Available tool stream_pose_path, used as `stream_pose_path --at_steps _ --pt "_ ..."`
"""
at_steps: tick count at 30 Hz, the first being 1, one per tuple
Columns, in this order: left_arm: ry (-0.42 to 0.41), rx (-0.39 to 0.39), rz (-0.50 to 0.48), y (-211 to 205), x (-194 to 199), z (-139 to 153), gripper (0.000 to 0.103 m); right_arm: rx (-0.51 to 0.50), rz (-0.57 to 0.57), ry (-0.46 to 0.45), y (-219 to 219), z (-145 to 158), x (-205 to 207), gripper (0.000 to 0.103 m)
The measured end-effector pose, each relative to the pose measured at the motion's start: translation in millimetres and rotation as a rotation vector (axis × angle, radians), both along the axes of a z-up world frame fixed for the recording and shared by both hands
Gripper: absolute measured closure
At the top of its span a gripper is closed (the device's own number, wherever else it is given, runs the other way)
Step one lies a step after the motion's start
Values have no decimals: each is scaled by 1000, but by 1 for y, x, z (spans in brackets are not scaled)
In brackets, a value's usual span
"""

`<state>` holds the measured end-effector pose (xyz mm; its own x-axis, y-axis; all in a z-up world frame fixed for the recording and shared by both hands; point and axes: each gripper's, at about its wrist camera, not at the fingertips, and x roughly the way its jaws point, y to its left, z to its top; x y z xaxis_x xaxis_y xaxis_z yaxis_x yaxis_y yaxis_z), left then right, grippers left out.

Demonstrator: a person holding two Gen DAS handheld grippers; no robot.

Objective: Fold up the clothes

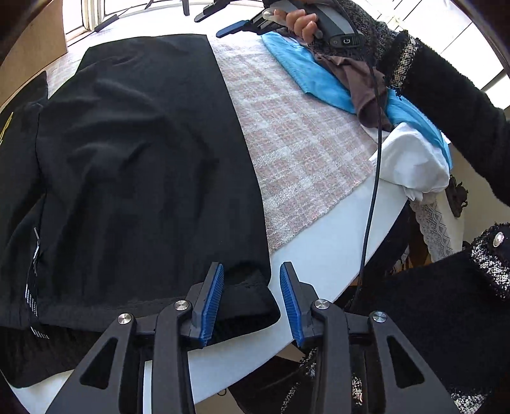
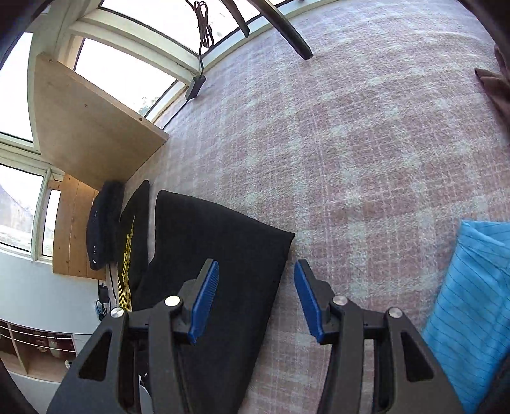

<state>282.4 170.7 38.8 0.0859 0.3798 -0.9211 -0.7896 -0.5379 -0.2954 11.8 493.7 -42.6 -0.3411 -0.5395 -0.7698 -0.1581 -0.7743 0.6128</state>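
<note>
Black fabric fills most of the left wrist view: a large black garment (image 1: 134, 165) is spread flat over a pink-and-white checked woven cloth (image 1: 296, 143) that covers the round white surface (image 1: 322, 254). The left gripper (image 1: 251, 299) is seen low at the near hem of that garment, its jaws apart, with blue ribbed pads (image 1: 212, 305) on either side of a folded black corner; nothing is pinched between them. A second black piece with white printed tape (image 1: 33, 280) is lying along the left edge of the big garment, touching it.

Over on the far right side of the surface, a bright blue striped garment (image 1: 322, 82) is laid out, with a brown crumpled cloth (image 1: 360, 86) on top of it and a white bundled cloth (image 1: 411, 162) at the surface edge just beside it. The right gripper (image 1: 242, 27) is held above the blue garment by a hand (image 1: 299, 22) in a black knitted sleeve (image 1: 452, 105); a black cable (image 1: 373, 178) hangs down from it.

From the right wrist view, the right gripper (image 2: 256, 296) is shown with its jaws wide apart and empty, hovering over the far corner of the black garment (image 2: 223, 264) and the checked cloth (image 2: 350, 143). A black top with yellow lettering (image 2: 127, 264) is seen just left of that corner, and the blue striped garment (image 2: 471, 305) well to the right
</note>
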Motion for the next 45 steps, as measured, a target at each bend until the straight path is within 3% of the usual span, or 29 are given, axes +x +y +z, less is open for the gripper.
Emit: stream_pose_path --at_steps 3,5,6,8,9,10,11,12,16,18,19,22,24,25,27,30,35,38,40,41,43,45 --pt "-2 12 9 0 1 -4 70 -40 -7 -22 -2 -9 -9 54" --pt "-10 9 3 1 1 -6 79 -59 -6 -17 -4 -9 -12 54" --pt "-18 10 4 1 0 -8 96 -69 -2 -7 -6 -9 -13 54" --pt "-35 17 8 -1 -1 -10 97 -89 35 15 -14 -8 -17 56" --pt "-42 25 13 -3 -2 -11 98 -89 51 26 -20 -8 -19 65" --pt "-45 29 18 -5 -2 -11 99 -83 59 34 -24 -7 -22 84" --pt "-48 33 24 -6 -2 -11 100 -67 56 49 -28 -3 -22 96" --pt "-50 37 30 -7 -3 -11 100 -34 54 103 -32 11 -19 100" --pt "-64 49 47 -11 -5 -10 100 146 193 544 -69 112 18 100" --pt "-78 54 55 -13 -8 -10 100 253 268 610 -84 128 28 100" --pt "-85 50 57 -14 -9 -12 100 291 292 606 -87 129 28 100" --pt "-90 39 45 -14 -7 -15 100 272 261 327 -68 79 -7 86" --pt "-98 40 41 -13 -5 -15 100 145 197 140 -40 40 -24 83" --pt "-103 41 44 -14 -5 -15 100 69 165 93 -26 27 -25 83" --pt "-113 43 50 -16 -5 -15 100 -22 104 60 -7 13 -25 79" --pt "-127 46 65 -20 -7 -14 100 -38 77 33 3 6 -25 58" --pt "-136 62 88 -25 -10 -9 100 -80 63 -22 -3 -7 -38 57" --pt "-151 50 89 -23 -10 -16 100 -63 2 27 -5 -8 -49 60" --pt "-160 52 88 -21 -9 -18 100 -39 -16 98 -15 3 -52 100" --pt "-163 53 90 -21 -10 -18 100 -13 23 154 -31 16 -48 100" --pt "-170 55 97 -21 -11 -19 100 18 212 306 -79 48 -26 100" --pt "-179 59 104 -22 -12 -20 100 91 485 409 -138 68 10 101"
